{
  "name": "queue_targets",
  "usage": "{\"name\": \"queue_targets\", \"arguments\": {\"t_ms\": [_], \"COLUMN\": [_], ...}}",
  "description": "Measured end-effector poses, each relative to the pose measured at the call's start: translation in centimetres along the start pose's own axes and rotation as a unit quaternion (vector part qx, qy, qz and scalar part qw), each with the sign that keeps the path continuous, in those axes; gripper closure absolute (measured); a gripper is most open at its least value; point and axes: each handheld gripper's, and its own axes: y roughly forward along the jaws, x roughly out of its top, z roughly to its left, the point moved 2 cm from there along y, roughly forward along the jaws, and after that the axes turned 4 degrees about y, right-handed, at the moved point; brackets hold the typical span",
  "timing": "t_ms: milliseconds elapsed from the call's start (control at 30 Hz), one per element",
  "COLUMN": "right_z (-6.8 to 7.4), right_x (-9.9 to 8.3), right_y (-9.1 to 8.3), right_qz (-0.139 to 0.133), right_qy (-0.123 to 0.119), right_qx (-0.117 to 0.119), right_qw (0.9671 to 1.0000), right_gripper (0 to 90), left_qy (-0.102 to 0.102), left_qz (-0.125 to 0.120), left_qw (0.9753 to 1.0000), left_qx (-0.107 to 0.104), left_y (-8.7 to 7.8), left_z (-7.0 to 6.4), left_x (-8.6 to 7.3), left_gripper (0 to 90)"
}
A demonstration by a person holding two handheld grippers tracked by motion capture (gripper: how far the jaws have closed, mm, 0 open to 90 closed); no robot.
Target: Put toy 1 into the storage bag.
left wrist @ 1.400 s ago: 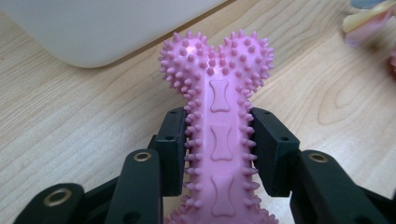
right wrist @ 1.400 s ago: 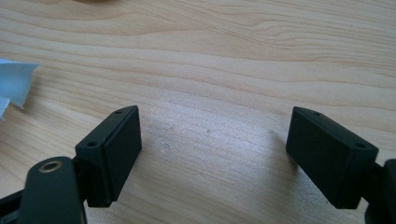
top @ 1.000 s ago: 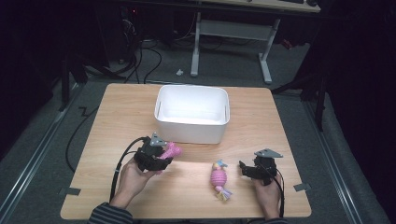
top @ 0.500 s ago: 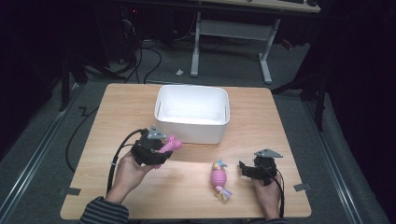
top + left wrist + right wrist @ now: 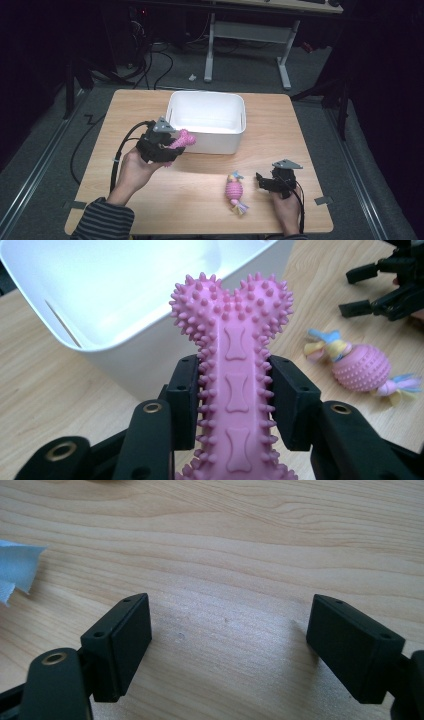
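My left gripper is shut on a pink spiky bone toy, held above the table at the front left corner of the white bin. In the left gripper view the bone toy stands upright between the two black jaws, its knobbed end level with the bin's rim. A pink spiky ball with rope tails lies on the table near the front; the ball also appears at the right of the left gripper view. My right gripper rests open on the table just right of the ball, nothing between its jaws.
The wooden table ends close to the hands at the front. The bin's inside is bare white. A blue rope end lies at the left of the right gripper view. Desk legs and cables stand beyond the table.
My left gripper has risen and moved forward toward the bin with the bone toy in it. The right gripper and the ball have stayed still.
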Motion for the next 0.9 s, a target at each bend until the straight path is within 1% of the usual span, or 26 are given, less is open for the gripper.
{"name": "queue_targets", "arguments": {"t_ms": [67, 133, 167, 300, 400, 500, 533, 600, 700, 767, 833, 900], "right_z": [0.0, 0.0, 0.0, 0.0, 0.0, 0.0, 0.0, 0.0, 0.0, 0.0, 0.0, 0.0], "right_x": [0.0, 0.0, 0.0, 0.0, 0.0, 0.0, 0.0, 0.0, 0.0, 0.0, 0.0, 0.0], "right_y": [0.0, 0.0, 0.0, 0.0, 0.0, 0.0, 0.0, 0.0, 0.0, 0.0, 0.0, 0.0], "right_qz": [0.000, 0.001, 0.001, 0.001, 0.000, 0.000, 0.000, 0.000, 0.000, 0.000, 0.000, 0.000], "right_qy": [0.000, 0.001, 0.001, 0.001, 0.000, 0.000, 0.000, 0.000, 0.000, 0.000, 0.000, 0.000], "right_qx": [0.000, 0.000, 0.000, 0.000, 0.000, 0.000, 0.000, 0.000, -0.001, 0.000, 0.000, 0.000], "right_qw": [1.0000, 1.0000, 1.0000, 1.0000, 1.0000, 1.0000, 1.0000, 1.0000, 1.0000, 1.0000, 1.0000, 1.0000], "right_gripper": [18.2, 18.2, 18.2, 18.2, 18.2, 18.2, 18.2, 18.2, 18.2, 18.2, 18.2, 18.2], "left_qy": [0.002, -0.001, -0.001, -0.001, -0.001, -0.006, -0.006, -0.006, -0.007, -0.009, -0.009, -0.009], "left_qz": [0.000, -0.006, -0.006, -0.009, -0.011, -0.010, -0.010, -0.007, -0.006, -0.005, 0.001, 0.004], "left_qw": [1.0000, 1.0000, 1.0000, 1.0000, 0.9999, 0.9999, 0.9999, 1.0000, 0.9999, 0.9999, 0.9998, 0.9998], "left_qx": [-0.001, -0.003, -0.003, -0.003, 0.000, 0.001, 0.004, 0.004, 0.009, 0.010, 0.016, 0.017], "left_y": [-0.2, -0.6, -0.6, -1.0, -1.3, -1.4, -1.4, -1.4, -1.2, -1.0, -0.6, -0.4], "left_z": [0.1, 0.5, 0.5, 1.1, 1.5, 2.0, 2.2, 2.5, 3.0, 3.2, 3.7, 3.9], "left_x": [0.2, 1.0, 1.0, 2.0, 2.7, 3.3, 3.6, 3.9, 4.7, 4.9, 5.2, 5.4], "left_gripper": [58.9, 58.9, 58.9, 58.9, 58.9, 58.9, 58.9, 58.9, 58.8, 58.8, 58.8, 58.8]}}
